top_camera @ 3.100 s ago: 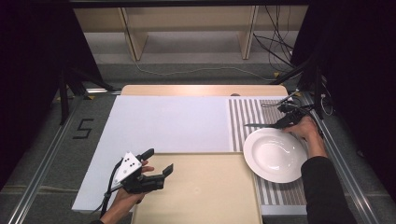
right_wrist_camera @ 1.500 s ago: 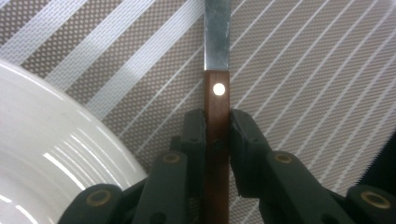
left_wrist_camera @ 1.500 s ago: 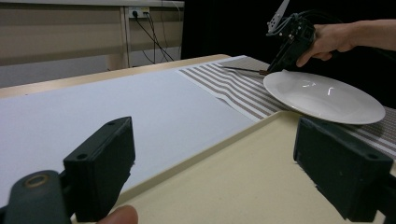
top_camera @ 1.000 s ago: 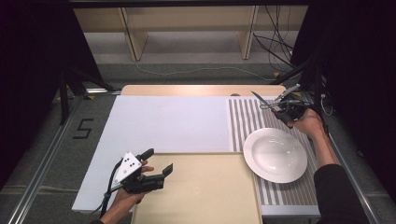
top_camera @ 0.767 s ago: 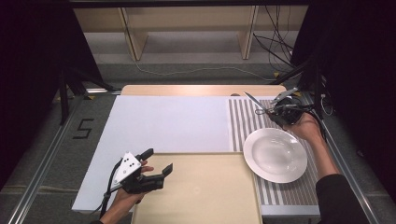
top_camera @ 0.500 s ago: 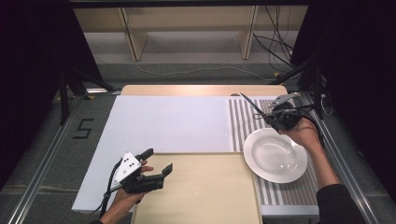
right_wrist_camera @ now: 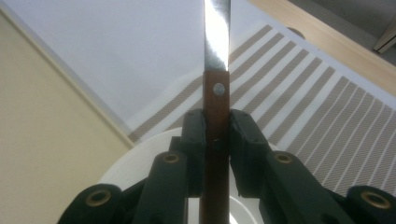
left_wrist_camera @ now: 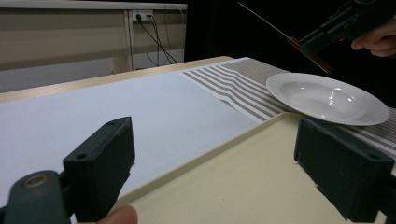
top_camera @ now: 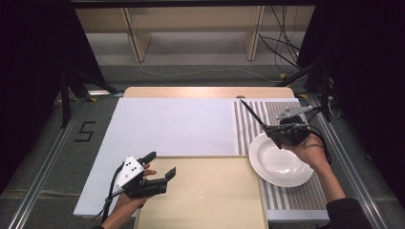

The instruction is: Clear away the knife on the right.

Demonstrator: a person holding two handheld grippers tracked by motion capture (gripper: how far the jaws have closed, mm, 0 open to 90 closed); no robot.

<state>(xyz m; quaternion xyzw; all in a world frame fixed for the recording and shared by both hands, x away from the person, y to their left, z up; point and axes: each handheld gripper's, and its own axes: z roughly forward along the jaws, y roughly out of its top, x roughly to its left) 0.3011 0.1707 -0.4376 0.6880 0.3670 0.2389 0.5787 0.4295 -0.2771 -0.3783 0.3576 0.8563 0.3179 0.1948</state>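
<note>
Resting at the near left of the desk, left gripper (top_camera: pixel 155 172) with jaws spread wide and nothing between them, hovering over the near left edge of the beige tray (top_camera: pixel 205 200), which lies along the near edge of the white sheet (top_camera: pixel 176 126). Farther right, just past the tray's right edge, white plate (top_camera: pixel 279 160) sitting on the striped mat (top_camera: pixel 305 191) at the right side of the desk, touching nothing but the mat. Above the plate's far rim, right gripper (right_wrist_camera: pixel 217 135) clamped on the brown handle of a knife (right_wrist_camera: pixel 217 88), blade pointing away and up toward the far left of the mat, seen from the left gripper view (left_wrist_camera: pixel 285 35) as lifted clear of the plate. Judged as mid-carry: knife picked up and being brought across, not yet laid down. Next move probably calls for lowering the knife level and placing it, either beside the plate on the mat or onto the tray, keeping the blade away from the rim to avoid a knock, then easing the jaws apart only once the handle lies flat.
</note>
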